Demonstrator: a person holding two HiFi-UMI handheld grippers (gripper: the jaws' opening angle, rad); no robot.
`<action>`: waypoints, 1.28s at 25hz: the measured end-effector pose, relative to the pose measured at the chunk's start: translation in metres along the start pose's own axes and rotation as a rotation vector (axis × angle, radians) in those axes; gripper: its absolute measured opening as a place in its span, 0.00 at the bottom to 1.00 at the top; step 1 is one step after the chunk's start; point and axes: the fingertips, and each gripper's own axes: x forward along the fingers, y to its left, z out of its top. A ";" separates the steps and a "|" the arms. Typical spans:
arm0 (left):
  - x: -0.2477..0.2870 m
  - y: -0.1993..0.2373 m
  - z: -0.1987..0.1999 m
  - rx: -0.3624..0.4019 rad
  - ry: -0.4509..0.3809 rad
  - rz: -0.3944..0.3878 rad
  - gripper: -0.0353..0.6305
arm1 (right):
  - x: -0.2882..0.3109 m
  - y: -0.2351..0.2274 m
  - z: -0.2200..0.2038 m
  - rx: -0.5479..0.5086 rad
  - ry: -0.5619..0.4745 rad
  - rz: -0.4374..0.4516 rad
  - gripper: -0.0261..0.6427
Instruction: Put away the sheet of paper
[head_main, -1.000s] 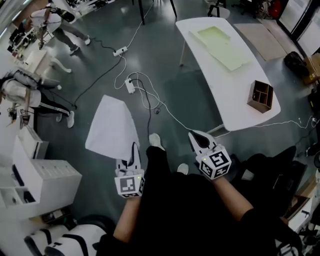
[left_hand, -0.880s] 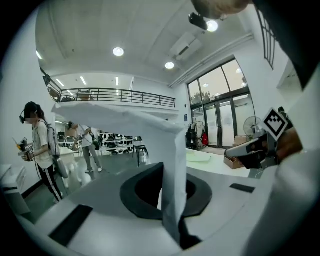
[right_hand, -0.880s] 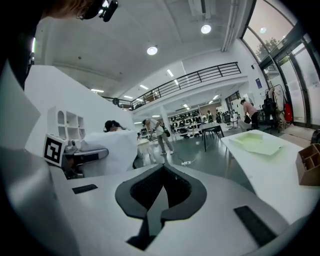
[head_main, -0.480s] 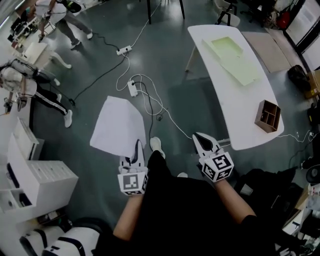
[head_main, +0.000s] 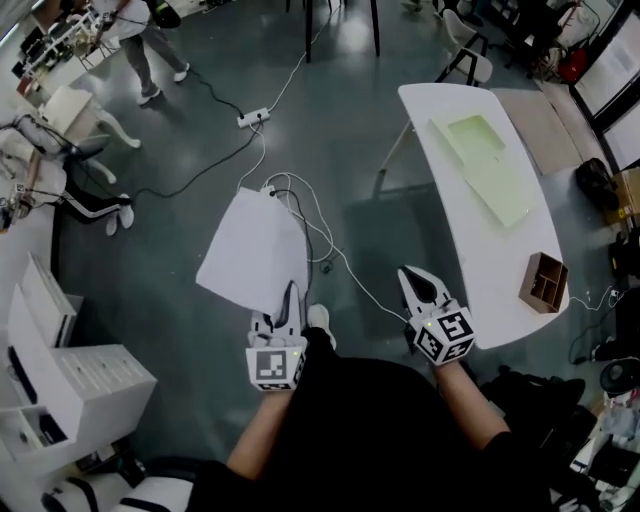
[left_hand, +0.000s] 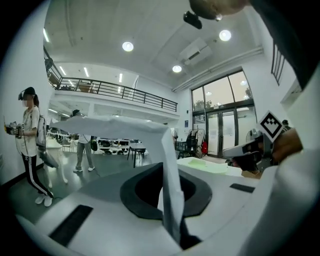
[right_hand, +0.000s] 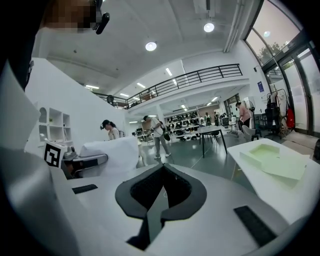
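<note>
The white sheet of paper (head_main: 255, 250) hangs out ahead of my left gripper (head_main: 291, 298), which is shut on its near edge. In the left gripper view the paper (left_hand: 167, 170) runs pinched between the jaws and fans out above them. My right gripper (head_main: 419, 283) is shut with nothing in it, beside the near end of the white table (head_main: 470, 255). In the right gripper view its jaws (right_hand: 161, 192) meet, and the paper (right_hand: 112, 152) and the left gripper (right_hand: 82, 162) show to the left. On the table lie a pale green tray (head_main: 488, 165) and a brown wooden organizer (head_main: 545, 283).
Cables and a power strip (head_main: 252, 118) lie on the grey floor ahead. A white shelf unit (head_main: 75, 375) stands at the left. People stand at the far left (head_main: 145, 45). A chair (head_main: 470, 55) is beyond the table. My shoe (head_main: 320, 322) shows between the grippers.
Both grippers have travelled forward over the floor with the paper still in the left one. The table has come closer alongside the right gripper.
</note>
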 end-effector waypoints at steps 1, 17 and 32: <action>0.008 0.007 0.003 0.004 -0.001 -0.007 0.06 | 0.012 -0.001 0.005 0.000 0.002 -0.002 0.04; 0.109 0.118 0.016 -0.044 0.004 -0.091 0.06 | 0.130 -0.010 0.026 0.005 0.074 -0.108 0.04; 0.154 0.092 0.015 -0.043 0.011 -0.193 0.06 | 0.128 -0.046 0.019 0.068 0.052 -0.196 0.04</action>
